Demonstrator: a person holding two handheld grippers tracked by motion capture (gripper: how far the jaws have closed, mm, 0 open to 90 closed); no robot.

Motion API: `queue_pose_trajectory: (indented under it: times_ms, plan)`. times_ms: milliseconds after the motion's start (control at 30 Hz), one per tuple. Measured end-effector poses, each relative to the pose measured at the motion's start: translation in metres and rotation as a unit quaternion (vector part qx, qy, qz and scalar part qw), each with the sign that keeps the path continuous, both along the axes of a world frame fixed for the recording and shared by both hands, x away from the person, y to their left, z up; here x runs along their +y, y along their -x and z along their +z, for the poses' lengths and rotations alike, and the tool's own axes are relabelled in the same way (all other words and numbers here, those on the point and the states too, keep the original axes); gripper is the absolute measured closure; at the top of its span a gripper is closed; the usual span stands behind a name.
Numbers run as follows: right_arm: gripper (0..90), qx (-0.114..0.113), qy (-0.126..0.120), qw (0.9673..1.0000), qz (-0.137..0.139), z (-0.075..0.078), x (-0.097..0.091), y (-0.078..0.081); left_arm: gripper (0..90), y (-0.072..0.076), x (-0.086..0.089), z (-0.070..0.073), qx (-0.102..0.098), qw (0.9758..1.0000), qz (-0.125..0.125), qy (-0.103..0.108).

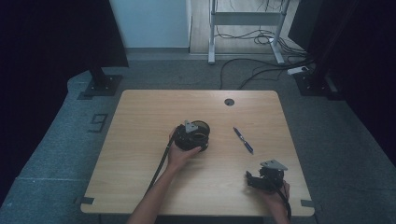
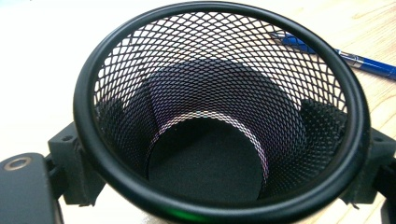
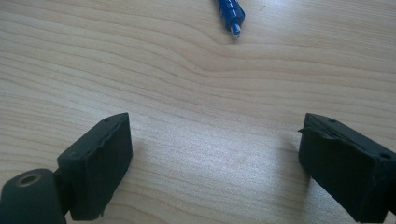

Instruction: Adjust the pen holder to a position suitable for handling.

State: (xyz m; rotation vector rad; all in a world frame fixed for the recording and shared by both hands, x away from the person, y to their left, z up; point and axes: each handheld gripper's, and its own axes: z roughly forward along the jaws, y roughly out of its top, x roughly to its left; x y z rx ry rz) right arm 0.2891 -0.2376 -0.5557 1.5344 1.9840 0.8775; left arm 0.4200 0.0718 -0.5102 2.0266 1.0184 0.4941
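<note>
A black wire-mesh pen cup (image 1: 201, 130) stands on the wooden table (image 1: 135, 154) near its middle. My left gripper (image 1: 196, 139) is shut on the cup; in the left gripper view the jaws press its two sides just below the rim (image 2: 219, 9), and the inside looks empty. A blue pen (image 1: 243, 140) lies flat to the right of the cup, its barrel (image 2: 359, 60) showing behind the rim. My right gripper (image 1: 252, 179) rests open near the front right of the table, nothing between its jaws, with the pen's tip (image 3: 232, 18) some way ahead of it.
A round cable hole (image 1: 229, 101) sits near the table's far edge. Beyond the table are a black stand base (image 1: 100, 85) at the left, a white desk frame (image 1: 245, 28) and floor cables (image 1: 261, 65) at the back right.
</note>
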Motion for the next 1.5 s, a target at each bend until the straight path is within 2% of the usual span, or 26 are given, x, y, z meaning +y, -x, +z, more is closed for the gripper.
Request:
queue_pose_trajectory:
  times_ms: [200, 300, 367, 433, 633, 900, 1133, 1300, 1500]
  plan:
    - [9.0, 0.000, 0.000, 1.0000, 0.000, 0.000, 0.000, 0.000, 9.3, 0.001, 0.000, -0.001, -0.007, 1.0000, 0.005, 0.002]
    - [9.1, 0.000, 0.000, 1.0000, 0.000, 0.000, 0.000, 0.000, 4.9, 0.003, 0.002, -0.002, -0.004, 1.0000, 0.000, 0.007]
    - [9.1, 0.000, 0.000, 1.0000, 0.000, 0.000, 0.000, 0.000, 1.4, 0.003, 0.004, -0.002, -0.006, 1.0000, 0.004, 0.005]
    - [9.1, 0.000, 0.000, 1.0000, 0.000, 0.000, 0.000, 0.000, 1.2, 0.005, 0.008, -0.002, -0.004, 0.9999, 0.003, 0.012]
    - [9.1, 0.000, 0.000, 1.0000, 0.000, 0.000, 0.000, 0.000, 0.3, 0.014, 0.020, 0.003, -0.006, 0.9998, -0.005, 0.016]
    - [9.1, 0.000, 0.000, 1.0000, 0.000, 0.000, 0.000, 0.000, 1.4, 0.035, 0.035, 0.008, -0.007, 0.9997, -0.021, 0.014]
    - [9.0, 0.000, 0.000, 1.0000, 0.000, 0.000, 0.000, 0.000, 2.1, 0.053, 0.049, 0.011, -0.010, 0.9997, -0.020, 0.011]
    - [9.0, 0.000, 0.000, 1.0000, 0.000, 0.000, 0.000, 0.000, 3.2, 0.068, 0.068, 0.009, -0.010, 0.9996, -0.019, 0.018]
    - [9.0, -0.001, 0.000, 1.0000, 0.000, 0.000, 0.000, 0.000, 4.2, 0.088, 0.095, 0.002, 0.000, 0.9998, -0.006, 0.019]
